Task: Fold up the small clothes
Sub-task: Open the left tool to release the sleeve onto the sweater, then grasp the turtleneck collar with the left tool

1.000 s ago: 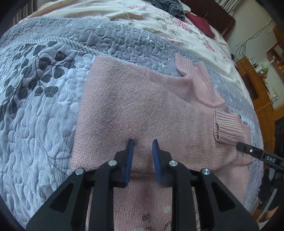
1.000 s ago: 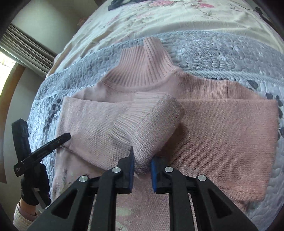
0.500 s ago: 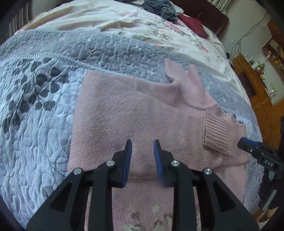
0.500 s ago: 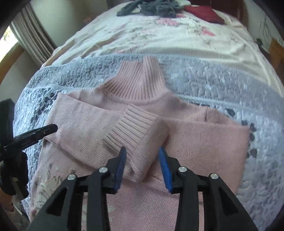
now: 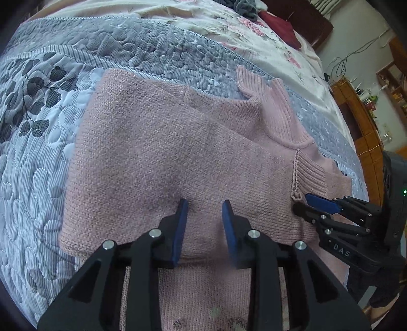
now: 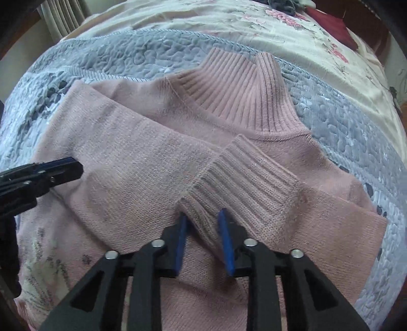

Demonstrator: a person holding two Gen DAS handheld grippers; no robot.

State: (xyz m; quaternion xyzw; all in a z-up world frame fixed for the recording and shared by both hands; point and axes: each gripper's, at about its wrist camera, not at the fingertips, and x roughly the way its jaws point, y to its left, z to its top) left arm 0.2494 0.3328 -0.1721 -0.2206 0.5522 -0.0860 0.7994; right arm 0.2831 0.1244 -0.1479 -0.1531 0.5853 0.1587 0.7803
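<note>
A pink knit sweater [image 5: 157, 152] lies on a grey quilted blanket [image 5: 38, 142], its ribbed turtleneck [image 6: 236, 94] pointing away. One sleeve is folded across the chest and ends in a ribbed cuff [image 6: 244, 178] lying flat. My right gripper [image 6: 202, 216] is open, low over the sweater, with the cuff's near corner between its blue pads. It also shows in the left wrist view, where my right gripper [image 5: 309, 205] sits at the cuff's edge. My left gripper [image 5: 204, 203] is open just above the folded sleeve, holding nothing. From the side, the left gripper [image 6: 63, 168] hovers over the sweater's left part.
Beyond the blanket lies a cream floral bedspread [image 6: 229, 17] with a dark clothes heap [image 5: 244, 7] and a dark red cloth [image 5: 282, 28] at the far end. A wooden cabinet [image 5: 361, 119] stands off the bed's right side. Curtains [image 6: 63, 15] hang at the far left.
My right gripper held the lifted cuff, then opened; the cuff now lies flat on the chest. Both grippers have come lower and closer to the sweater.
</note>
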